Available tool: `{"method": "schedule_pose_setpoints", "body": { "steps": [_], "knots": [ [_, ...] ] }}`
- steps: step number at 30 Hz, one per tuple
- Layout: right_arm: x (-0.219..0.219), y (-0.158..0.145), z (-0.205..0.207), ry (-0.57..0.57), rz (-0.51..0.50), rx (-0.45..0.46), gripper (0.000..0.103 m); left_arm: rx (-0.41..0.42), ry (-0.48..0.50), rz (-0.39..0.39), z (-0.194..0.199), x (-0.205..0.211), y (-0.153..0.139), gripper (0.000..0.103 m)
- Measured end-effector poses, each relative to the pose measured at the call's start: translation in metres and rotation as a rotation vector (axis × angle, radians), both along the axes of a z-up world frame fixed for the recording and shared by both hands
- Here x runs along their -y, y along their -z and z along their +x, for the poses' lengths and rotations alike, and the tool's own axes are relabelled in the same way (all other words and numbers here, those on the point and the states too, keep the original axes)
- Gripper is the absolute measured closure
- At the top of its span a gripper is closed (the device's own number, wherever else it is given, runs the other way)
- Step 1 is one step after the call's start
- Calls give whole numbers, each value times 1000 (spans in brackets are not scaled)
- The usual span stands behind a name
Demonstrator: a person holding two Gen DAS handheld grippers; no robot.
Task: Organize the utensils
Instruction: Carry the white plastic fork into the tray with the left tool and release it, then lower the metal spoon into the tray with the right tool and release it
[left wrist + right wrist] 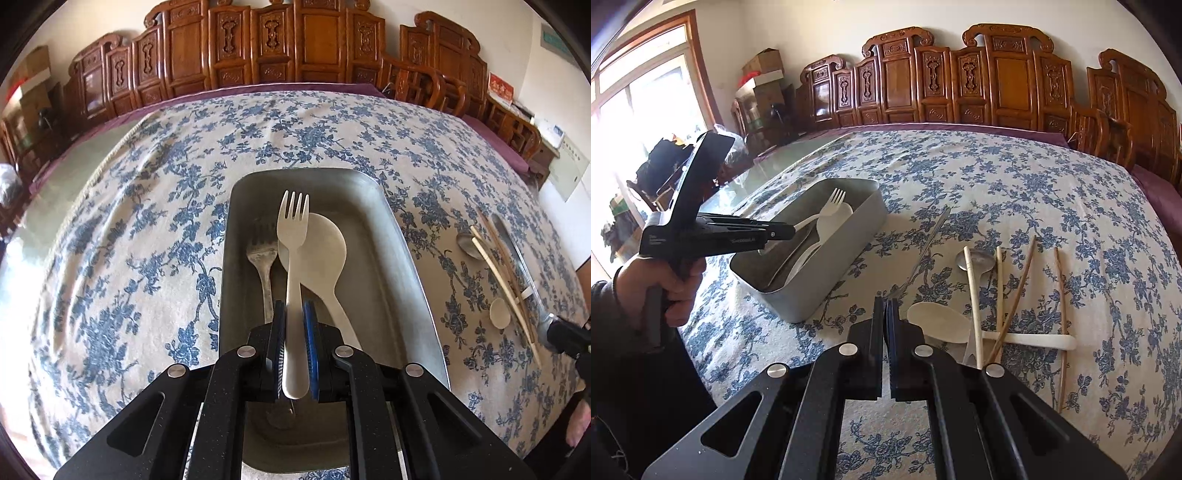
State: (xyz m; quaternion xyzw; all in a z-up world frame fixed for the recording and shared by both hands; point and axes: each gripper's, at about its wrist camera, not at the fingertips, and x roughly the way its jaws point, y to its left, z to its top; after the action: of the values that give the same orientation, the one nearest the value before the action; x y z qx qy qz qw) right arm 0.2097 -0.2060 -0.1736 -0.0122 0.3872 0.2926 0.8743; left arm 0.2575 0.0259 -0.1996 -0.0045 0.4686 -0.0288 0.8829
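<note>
My left gripper (293,306) is shut on the handle of a white plastic fork (293,229), which hangs tines-forward over the grey metal tray (406,266). In the tray lie a metal fork (262,254) and a white spoon (321,243). The right wrist view shows the left gripper (783,232) above the tray (849,236), held by a hand. My right gripper (885,301) is shut, with the near end of a metal knife (925,251) at its fingertips, blade on edge. Beside it lie a white spoon (938,325), a metal spoon (977,260) and several chopsticks (1015,295).
A blue-flowered cloth (147,240) covers the table. Carved wooden chairs (258,44) line the far edge, and a bare glass strip (764,173) runs along the left side. Cardboard boxes (762,74) are stacked near the window.
</note>
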Motion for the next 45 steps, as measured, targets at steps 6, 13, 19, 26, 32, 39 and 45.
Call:
{"method": "schedule_pose_setpoints", "body": {
  "steps": [6, 13, 19, 26, 32, 39, 45],
  "knots": [
    [-12, 1, -3, -16, -24, -3, 100, 7, 8, -29, -1, -3, -4, 94],
    [-32, -7, -2, -49, -35, 15, 100, 29, 28, -22, -4, -2, -12, 87],
    [-52, -22, 9, -76, -3, 28, 100, 64, 27, -22, -8, -13, -25, 87],
    [-90, -27, 26, -130, 11, 22, 100, 85, -3, -25, -10, -34, -33, 87],
    [-125, -21, 36, -182, 5, -4, 100, 98, -29, -28, -10, -50, -38, 87],
    [-150, 1, 47, -196, -18, -74, 100, 104, -38, -29, -9, -58, -40, 87],
    [-163, 15, 53, -198, -30, -116, 100, 107, -38, -32, -9, -59, -41, 87]
  ]
}}
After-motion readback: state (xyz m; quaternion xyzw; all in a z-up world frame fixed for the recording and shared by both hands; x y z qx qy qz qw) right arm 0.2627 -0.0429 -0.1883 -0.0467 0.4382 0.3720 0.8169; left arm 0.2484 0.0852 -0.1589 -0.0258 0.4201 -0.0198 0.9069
